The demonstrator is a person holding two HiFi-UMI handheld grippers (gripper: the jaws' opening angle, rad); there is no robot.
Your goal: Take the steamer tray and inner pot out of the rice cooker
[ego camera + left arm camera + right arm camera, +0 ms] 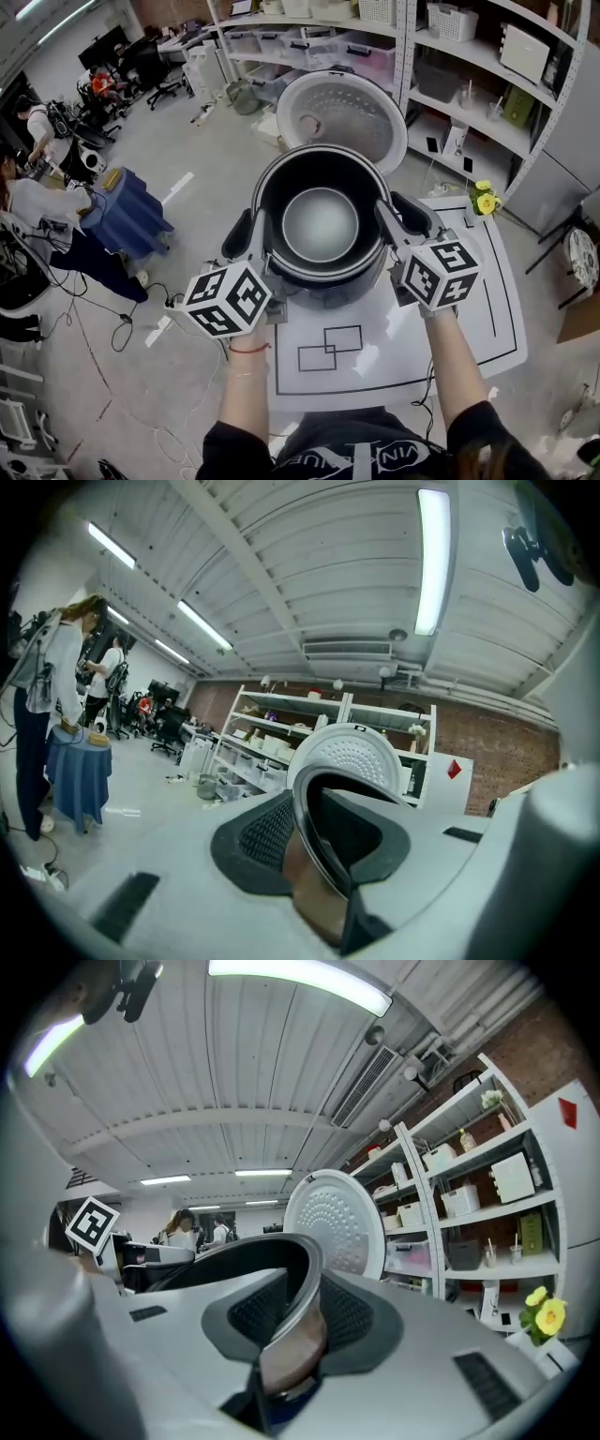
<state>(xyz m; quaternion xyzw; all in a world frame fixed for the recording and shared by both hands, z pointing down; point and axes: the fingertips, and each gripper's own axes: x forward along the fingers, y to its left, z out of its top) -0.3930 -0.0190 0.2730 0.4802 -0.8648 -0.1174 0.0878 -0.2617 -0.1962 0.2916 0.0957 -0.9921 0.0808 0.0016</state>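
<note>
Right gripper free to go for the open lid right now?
Probably not. The right gripper is clamped on the rim of the inner pot, opposite the left gripper. Nothing blocks the lid behind, but letting go would likely tip the pot.

A lab-like workroom: storage shelves [473,117], office chairs [159,75] (brick back wall [506,752]).

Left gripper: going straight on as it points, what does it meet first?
The rim of the inner pot, clamped in the left gripper; past that, probably the cooker's raised lid, though depth is unclear.
</note>
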